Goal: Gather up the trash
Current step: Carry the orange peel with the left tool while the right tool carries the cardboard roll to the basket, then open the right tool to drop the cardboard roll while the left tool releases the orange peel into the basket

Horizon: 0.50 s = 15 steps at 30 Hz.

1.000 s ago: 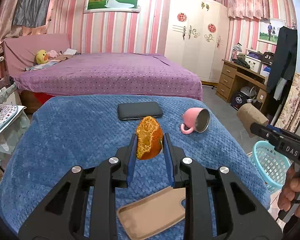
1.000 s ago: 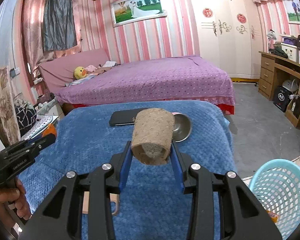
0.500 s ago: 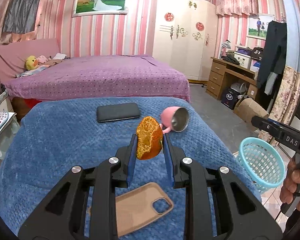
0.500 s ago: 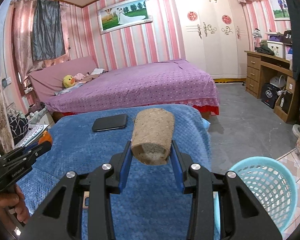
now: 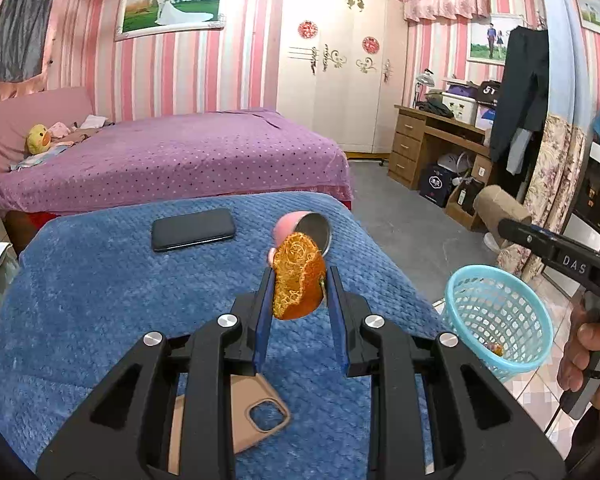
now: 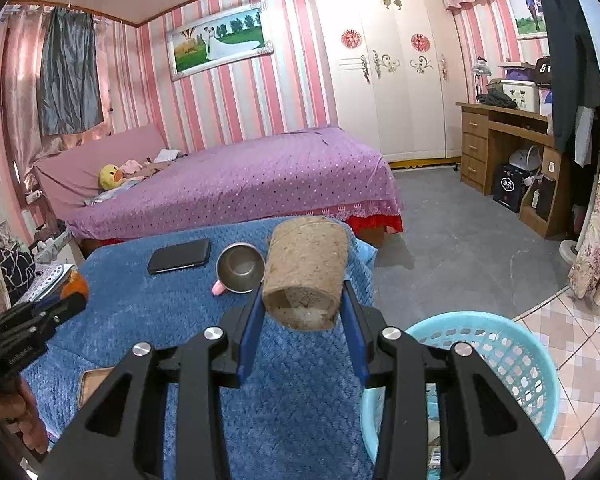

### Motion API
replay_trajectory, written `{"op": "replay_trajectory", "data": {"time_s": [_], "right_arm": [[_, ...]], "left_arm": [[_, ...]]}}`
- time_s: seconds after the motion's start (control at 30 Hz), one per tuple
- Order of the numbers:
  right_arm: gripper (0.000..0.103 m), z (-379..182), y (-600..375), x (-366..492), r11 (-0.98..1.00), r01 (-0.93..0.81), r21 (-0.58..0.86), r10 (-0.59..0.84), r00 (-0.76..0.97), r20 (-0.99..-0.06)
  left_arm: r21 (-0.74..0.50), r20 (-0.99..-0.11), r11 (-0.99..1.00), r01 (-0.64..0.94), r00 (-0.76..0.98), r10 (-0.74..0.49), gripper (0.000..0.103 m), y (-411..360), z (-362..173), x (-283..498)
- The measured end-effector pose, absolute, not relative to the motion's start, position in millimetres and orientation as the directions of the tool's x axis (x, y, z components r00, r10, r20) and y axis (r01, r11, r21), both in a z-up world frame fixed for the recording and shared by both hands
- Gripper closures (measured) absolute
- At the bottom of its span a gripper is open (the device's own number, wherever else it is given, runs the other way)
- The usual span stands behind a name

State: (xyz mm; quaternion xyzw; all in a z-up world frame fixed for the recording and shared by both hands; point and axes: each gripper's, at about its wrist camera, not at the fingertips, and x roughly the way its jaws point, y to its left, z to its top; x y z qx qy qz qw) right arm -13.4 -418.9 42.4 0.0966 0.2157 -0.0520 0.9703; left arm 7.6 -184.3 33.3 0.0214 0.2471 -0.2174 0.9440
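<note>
Two loads: right gripper point(image 6: 302, 300) clamps the cardboard roll point(image 6: 305, 276), basket point(image 6: 496, 364) just right-below, nearer; left gripper point(image 5: 299, 300) clamps the orange peel point(image 5: 298, 276), basket farther right.

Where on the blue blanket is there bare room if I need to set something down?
Bare: the blue blanket left of the left claw, between black phone and tan phone case. Crowded: around the tipped pink cup, near the blanket's right edge above the basket.
</note>
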Motion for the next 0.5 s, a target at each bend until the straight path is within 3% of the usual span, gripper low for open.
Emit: {"op": "replay_trajectory", "data": {"time_s": [0.5], "right_arm": [[0.065,40.0,-461.4,-31.5,0.963,0.223,0.150,-0.136,0.885,-0.444]], "left_arm": [[-0.074,-0.469,0.869,0.489,0.752,-0.463,0.079,-259.7,38.5,0.5]]}}
